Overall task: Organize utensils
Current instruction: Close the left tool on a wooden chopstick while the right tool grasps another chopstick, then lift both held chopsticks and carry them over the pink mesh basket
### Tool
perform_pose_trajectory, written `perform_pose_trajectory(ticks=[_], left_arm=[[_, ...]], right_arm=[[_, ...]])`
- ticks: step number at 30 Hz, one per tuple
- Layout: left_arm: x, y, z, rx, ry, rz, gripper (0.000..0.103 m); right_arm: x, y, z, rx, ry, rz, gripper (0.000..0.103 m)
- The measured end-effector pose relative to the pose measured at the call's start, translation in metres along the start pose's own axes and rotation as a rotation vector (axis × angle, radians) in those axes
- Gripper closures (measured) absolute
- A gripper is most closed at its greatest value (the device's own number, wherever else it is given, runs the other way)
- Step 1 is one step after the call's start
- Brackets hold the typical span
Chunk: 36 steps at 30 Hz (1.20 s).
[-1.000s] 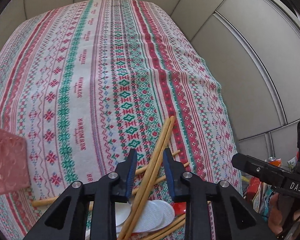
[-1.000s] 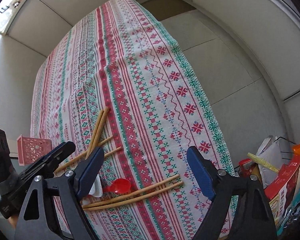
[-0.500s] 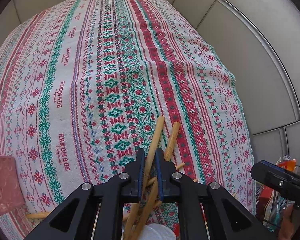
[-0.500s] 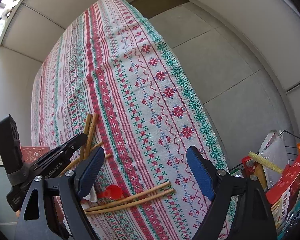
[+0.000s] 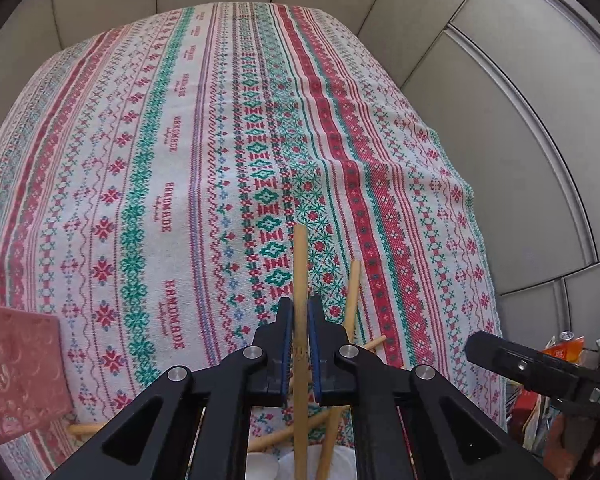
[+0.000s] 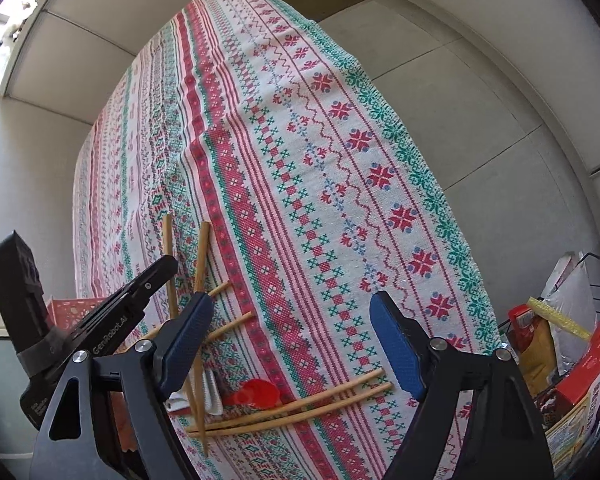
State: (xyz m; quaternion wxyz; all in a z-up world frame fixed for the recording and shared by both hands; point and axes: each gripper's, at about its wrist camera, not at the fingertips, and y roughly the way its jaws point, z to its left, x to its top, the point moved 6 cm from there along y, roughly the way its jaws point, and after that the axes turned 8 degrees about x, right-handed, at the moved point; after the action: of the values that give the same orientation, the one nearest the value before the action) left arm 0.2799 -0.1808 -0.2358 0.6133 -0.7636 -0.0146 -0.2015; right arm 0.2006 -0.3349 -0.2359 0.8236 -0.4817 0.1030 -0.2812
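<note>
My left gripper (image 5: 300, 312) is shut on one wooden chopstick (image 5: 300, 264), which points forward between the pads, raised off the cloth. Its partner chopstick (image 5: 353, 292) lies just to the right on the cloth. In the right wrist view the left gripper (image 6: 156, 276) holds the chopstick (image 6: 168, 248) beside the second one (image 6: 202, 256). My right gripper (image 6: 292, 344) is open and empty above another pair of chopsticks (image 6: 300, 404). A red spoon (image 6: 258, 392) and white spoons (image 6: 210, 394) lie near the front edge.
A pink perforated basket (image 5: 16, 368) stands at the left; it also shows in the right wrist view (image 6: 76, 308). More chopsticks (image 6: 228, 324) lie crosswise. The patterned tablecloth (image 5: 180, 160) stretches away. Bags and boxes (image 6: 568, 360) crowd the floor at right.
My left gripper closed on one chopstick of the pair and lifted it; the other chopstick stayed on the cloth. My right gripper stayed open and shifted slightly.
</note>
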Motion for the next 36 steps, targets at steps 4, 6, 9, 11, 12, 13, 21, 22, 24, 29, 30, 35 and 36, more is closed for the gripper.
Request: perform_pose_trajectory(ticks=[4, 6, 9, 11, 12, 13, 21, 22, 24, 29, 30, 35, 36], left_arm=[[-0.004, -0.034, 0.012, -0.025, -0.023, -0.063, 0.096], [-0.008, -0.053, 0.018, -0.041, -0.036, -0.098, 0.096], [-0.013, -0.075, 0.025, -0.027, -0.036, -0.144, 0.096], [-0.017, -0.089, 0.032, -0.017, -0.033, -0.171, 0.096], [-0.017, -0.095, 0.034, -0.019, -0.035, -0.181, 0.096], [-0.019, -0.101, 0.038, -0.023, -0.037, -0.19, 0.096], [-0.03, -0.129, 0.065, -0.016, -0.05, -0.23, 0.096], [-0.031, -0.131, 0.067, -0.016, -0.051, -0.231, 0.096], [-0.034, -0.133, 0.072, -0.008, -0.05, -0.234, 0.096], [-0.038, -0.131, 0.082, 0.002, -0.06, -0.232, 0.096], [-0.039, -0.132, 0.084, 0.004, -0.062, -0.234, 0.096], [-0.042, -0.158, 0.093, 0.005, -0.077, -0.301, 0.096], [-0.042, -0.167, 0.095, 0.005, -0.083, -0.322, 0.096]], right_arm=[[0.001, 0.012, 0.012, 0.018, -0.017, 0.017, 0.043], [0.001, 0.02, 0.02, 0.048, -0.02, 0.031, 0.051], [0.005, 0.031, 0.033, 0.082, -0.035, 0.037, 0.061], [0.008, 0.038, 0.043, 0.092, -0.056, 0.045, 0.066], [0.01, 0.041, 0.047, 0.097, -0.06, 0.044, 0.068], [0.012, 0.044, 0.051, 0.106, -0.064, 0.046, 0.069], [0.02, 0.075, 0.074, 0.049, -0.111, 0.067, 0.082], [0.021, 0.078, 0.076, 0.047, -0.119, 0.062, 0.084], [0.024, 0.084, 0.08, 0.018, -0.129, 0.056, 0.086], [0.027, 0.095, 0.09, -0.023, -0.169, 0.042, 0.094], [0.027, 0.096, 0.091, -0.028, -0.171, 0.039, 0.094], [0.02, 0.075, 0.102, 0.003, -0.187, 0.003, 0.095], [0.019, 0.066, 0.108, 0.021, -0.193, -0.017, 0.095]])
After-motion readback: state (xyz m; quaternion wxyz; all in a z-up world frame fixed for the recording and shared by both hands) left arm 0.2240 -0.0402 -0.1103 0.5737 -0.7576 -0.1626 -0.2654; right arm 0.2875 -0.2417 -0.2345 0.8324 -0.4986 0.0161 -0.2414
